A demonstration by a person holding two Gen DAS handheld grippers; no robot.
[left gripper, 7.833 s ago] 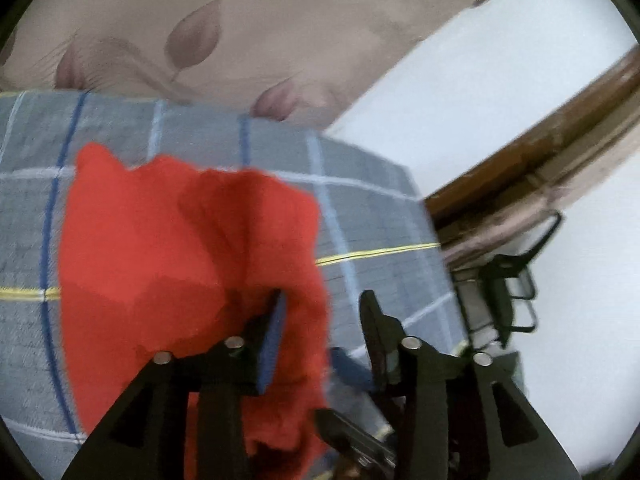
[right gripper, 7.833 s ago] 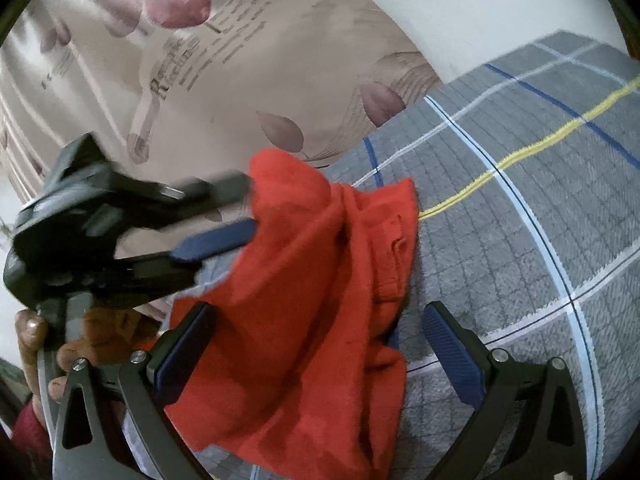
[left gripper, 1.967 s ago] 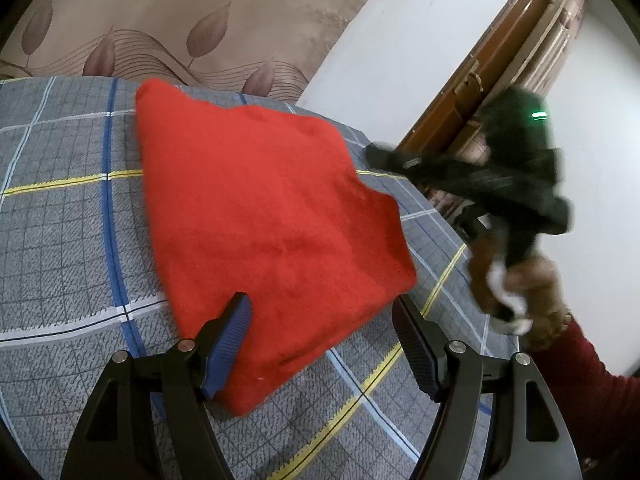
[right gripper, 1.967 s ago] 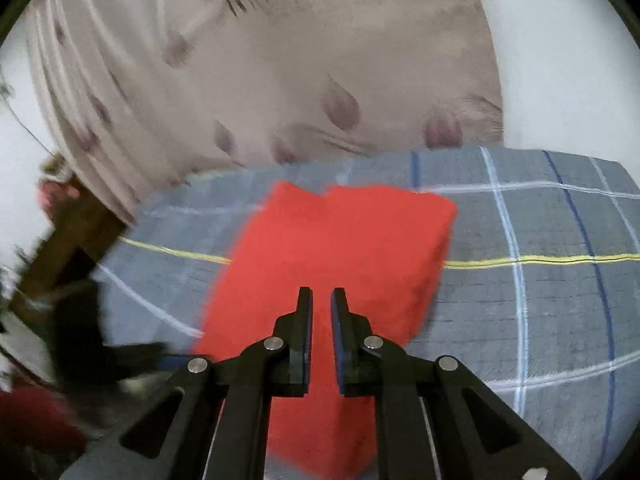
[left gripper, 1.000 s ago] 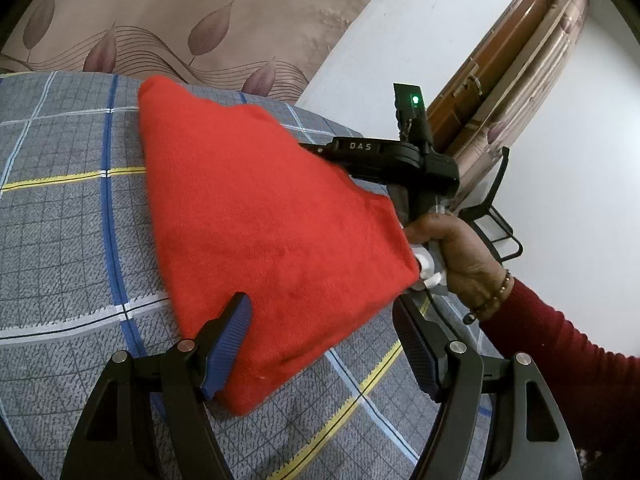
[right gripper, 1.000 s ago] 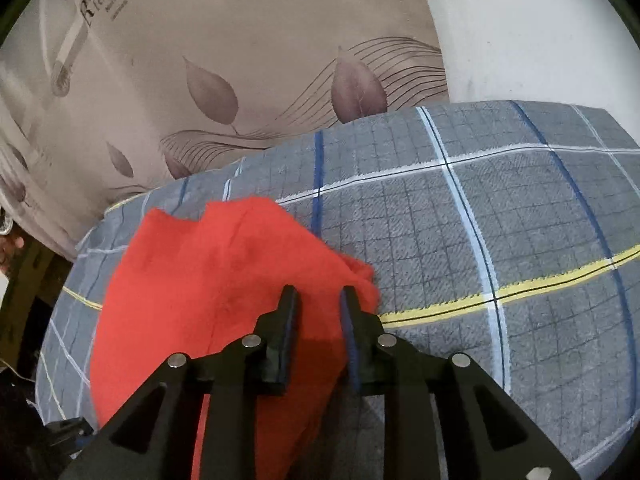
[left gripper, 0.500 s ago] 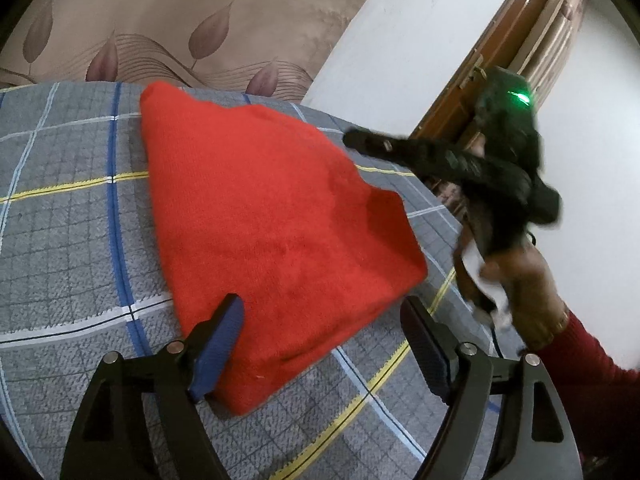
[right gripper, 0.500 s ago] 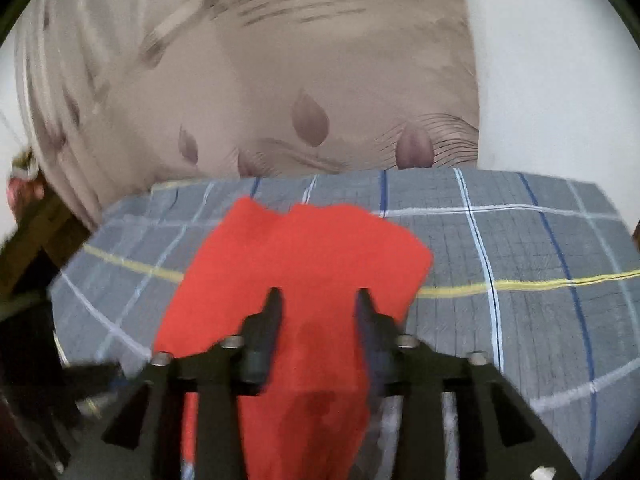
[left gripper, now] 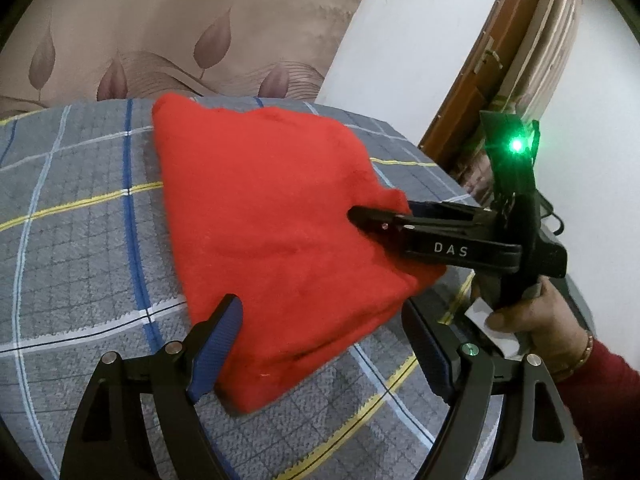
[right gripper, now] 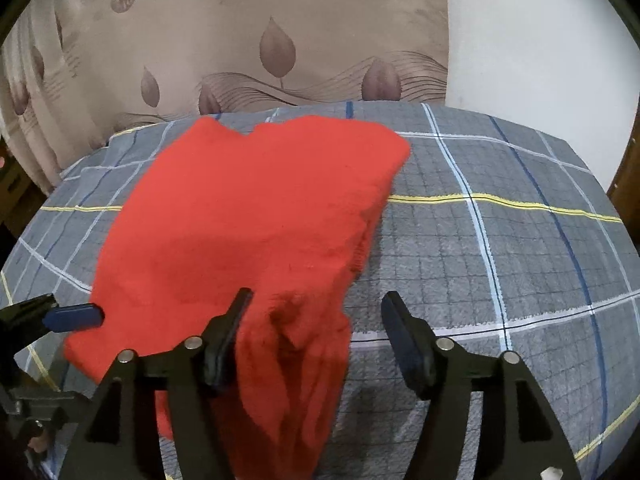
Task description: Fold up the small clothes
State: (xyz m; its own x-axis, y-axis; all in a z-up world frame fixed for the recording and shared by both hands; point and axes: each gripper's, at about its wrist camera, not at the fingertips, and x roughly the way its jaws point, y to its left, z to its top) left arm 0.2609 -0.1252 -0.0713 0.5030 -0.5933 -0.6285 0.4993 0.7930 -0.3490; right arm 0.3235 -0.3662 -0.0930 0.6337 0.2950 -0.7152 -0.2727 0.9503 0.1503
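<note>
A red knitted garment (left gripper: 272, 216) lies folded on the grey checked blanket (left gripper: 72, 248); it also shows in the right wrist view (right gripper: 248, 220). My left gripper (left gripper: 324, 340) is open, its jaws wide on either side of the garment's near corner. My right gripper (right gripper: 316, 332) is open, with the garment's near right corner lying bunched between its jaws. In the left wrist view the right gripper (left gripper: 376, 220) reaches in from the right over that corner. A left gripper fingertip (right gripper: 76, 316) shows at the garment's left edge.
A beige curtain with leaf prints (right gripper: 280, 48) hangs behind the bed. A white wall (left gripper: 400, 60) and a brown wooden door frame (left gripper: 480, 80) stand at the right. The blanket's edge (left gripper: 452, 184) drops off near the door.
My right gripper has opened wide and come back to the garment's near right corner. The left gripper stays open at the near corner.
</note>
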